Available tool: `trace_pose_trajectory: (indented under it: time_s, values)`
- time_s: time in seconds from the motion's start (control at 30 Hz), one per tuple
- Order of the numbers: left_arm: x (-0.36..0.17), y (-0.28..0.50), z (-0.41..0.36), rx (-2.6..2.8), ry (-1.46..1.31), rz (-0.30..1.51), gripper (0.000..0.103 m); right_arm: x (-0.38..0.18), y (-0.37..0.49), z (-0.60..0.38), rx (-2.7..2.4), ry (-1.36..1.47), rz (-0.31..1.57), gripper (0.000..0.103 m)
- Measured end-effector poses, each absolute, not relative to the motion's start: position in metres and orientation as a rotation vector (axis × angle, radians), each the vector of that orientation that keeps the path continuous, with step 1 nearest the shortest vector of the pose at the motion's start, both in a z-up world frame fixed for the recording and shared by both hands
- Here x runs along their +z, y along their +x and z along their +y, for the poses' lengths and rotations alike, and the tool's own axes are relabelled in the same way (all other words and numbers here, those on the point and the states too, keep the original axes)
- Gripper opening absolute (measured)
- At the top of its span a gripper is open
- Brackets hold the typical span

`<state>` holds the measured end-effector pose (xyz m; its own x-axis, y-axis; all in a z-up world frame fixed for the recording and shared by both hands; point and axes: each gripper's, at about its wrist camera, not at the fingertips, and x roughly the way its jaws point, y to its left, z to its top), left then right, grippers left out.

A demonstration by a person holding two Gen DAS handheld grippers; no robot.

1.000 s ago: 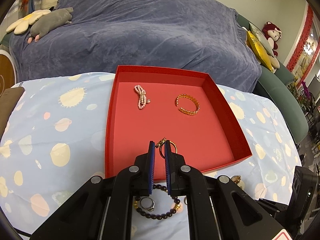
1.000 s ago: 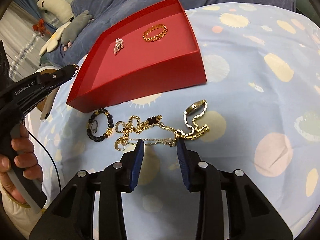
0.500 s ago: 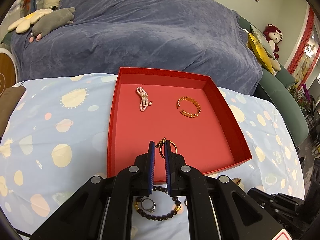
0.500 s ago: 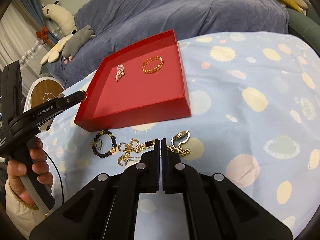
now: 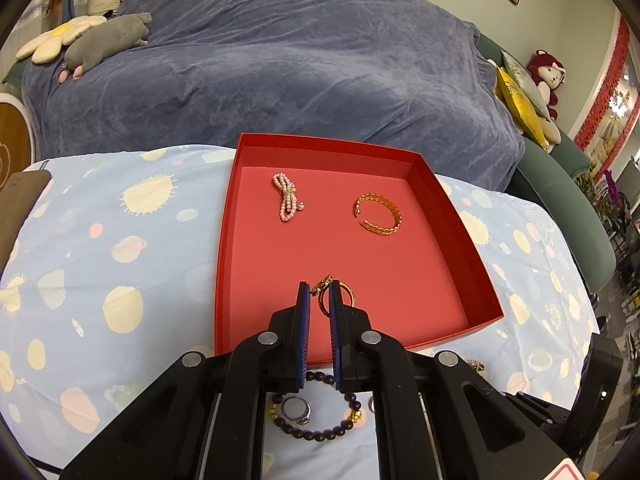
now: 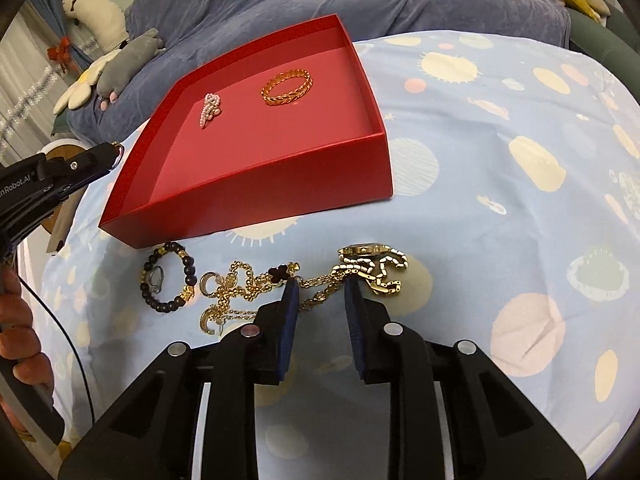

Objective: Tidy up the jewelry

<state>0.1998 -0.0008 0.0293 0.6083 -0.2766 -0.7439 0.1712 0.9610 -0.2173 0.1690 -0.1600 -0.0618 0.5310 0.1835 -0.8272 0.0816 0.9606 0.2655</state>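
**A:** The left gripper hangs over the near edge of the red tray, low centre of its own view. Its jaws are all but shut, pinching a small gold ring at the very tips.

**B:** That is a thin hold. The ring sits right out at the ends of the pads, so a knock could flick it onto the tabletop instead of into the tray.

**A:** Over in the right view, the right gripper is closing. Its jaws stand well apart, with a strand of the gold chain between them and nothing pressed yet.

**B:** The risk there is the tangle. That chain runs left into a heap of links and right to the gold watch, which it touches. Lifting one strand may well drag the watch or the whole heap along.

**A:** The beaded bracelet lies just left of the heap.

**B:** It could get swept too. In the tray, the pearl piece and gold bangle lie apart at the far end. A careless drop near them would muddle that.
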Motion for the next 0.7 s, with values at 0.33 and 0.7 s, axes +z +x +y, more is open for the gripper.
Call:
trace_pose_trajectory:
  time_s: [0.33,0.7]
  values:
    - [0.03,0.2,0.001,-0.257,-0.136,0.874,0.007,-0.006,0.148,-0.183,0.098,0.324,0.861,0.0]
    - [0.03,0.2,0.002,-0.259,-0.141,0.875,0.007,-0.058,0.169,-0.166,0.036,0.314,1.025,0.009]
